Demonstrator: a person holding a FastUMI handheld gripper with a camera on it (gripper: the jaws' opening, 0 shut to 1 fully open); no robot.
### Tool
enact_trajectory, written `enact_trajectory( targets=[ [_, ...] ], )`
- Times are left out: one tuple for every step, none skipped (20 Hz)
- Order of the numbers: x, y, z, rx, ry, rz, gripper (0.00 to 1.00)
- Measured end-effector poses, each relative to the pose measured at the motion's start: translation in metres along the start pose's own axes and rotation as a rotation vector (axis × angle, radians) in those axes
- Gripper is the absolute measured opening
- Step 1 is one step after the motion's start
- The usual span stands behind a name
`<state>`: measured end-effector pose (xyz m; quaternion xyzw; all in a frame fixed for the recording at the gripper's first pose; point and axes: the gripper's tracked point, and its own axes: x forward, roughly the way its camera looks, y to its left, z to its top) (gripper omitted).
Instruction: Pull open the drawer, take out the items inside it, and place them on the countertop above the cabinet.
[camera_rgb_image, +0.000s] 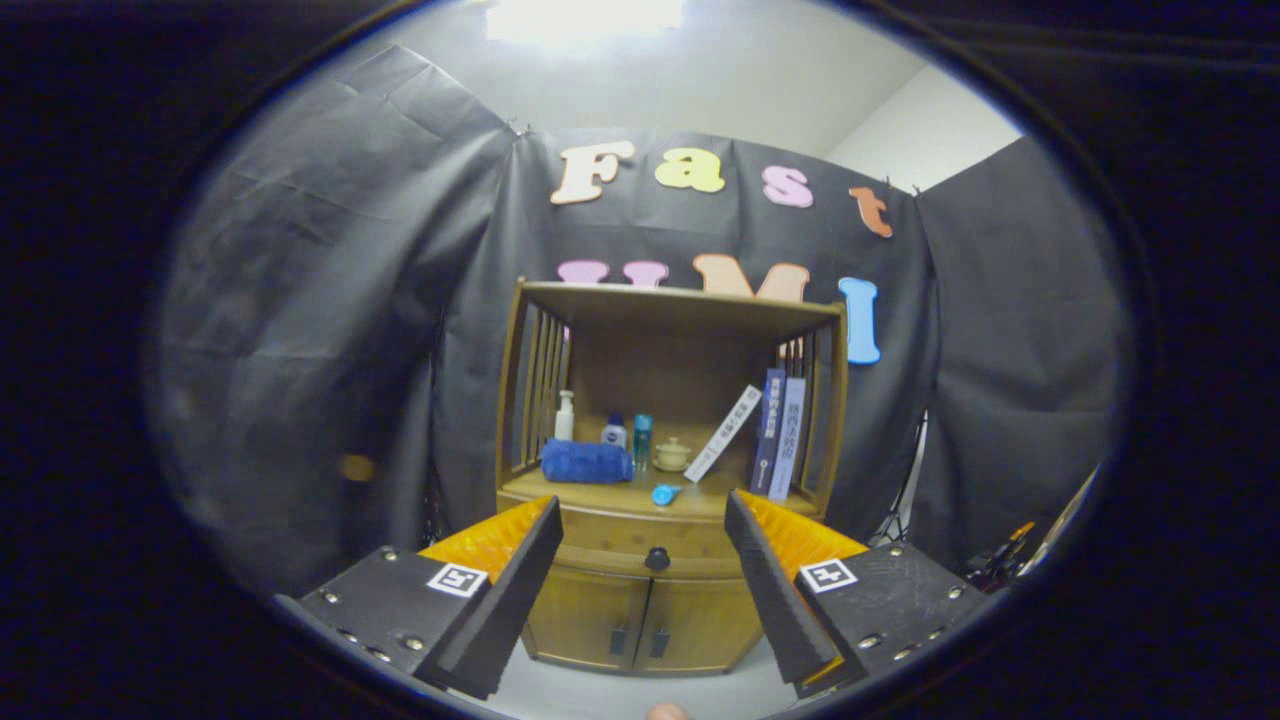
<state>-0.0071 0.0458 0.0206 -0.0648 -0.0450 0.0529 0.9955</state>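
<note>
A wooden cabinet (640, 600) stands ahead against the black booth wall. Its drawer (620, 535) sits shut under the countertop (610, 492), with a dark round knob (657, 559) at its middle. What lies inside the drawer is hidden. My gripper (640, 560) is open, held some way back from the cabinet. The knob shows in the gap between the two fingers (520, 580), well beyond their tips. Nothing is held.
On the countertop lie a blue rolled towel (586, 462), bottles (565, 415), a small lidded pot (672, 455), a small blue item (665, 494) near the front edge and books (780, 435) leaning at the right. Two lower doors (640, 620) are closed. A shelf roof (680, 305) tops the countertop space.
</note>
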Motion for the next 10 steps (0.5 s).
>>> enact_trajectory(
  targets=[
    [-0.004,0.004,0.012,0.011,-0.006,0.002,0.98],
    [-0.008,0.005,0.021,0.026,-0.004,0.000,0.98],
    [-0.013,0.006,0.029,0.046,-0.002,-0.004,0.98],
    [-0.017,0.007,0.036,0.072,-0.005,-0.004,0.98],
    [-0.019,0.009,0.042,0.100,-0.011,-0.003,0.98],
    [-0.020,0.010,0.046,0.123,-0.012,0.000,0.98],
    [-0.021,0.007,0.044,0.136,0.003,-0.006,0.98],
    [-0.020,0.001,0.038,0.145,0.022,-0.023,0.98],
    [-0.021,-0.005,0.032,0.151,0.041,-0.043,0.98],
    [-0.020,-0.009,0.028,0.158,0.056,-0.057,0.98]
  ],
)
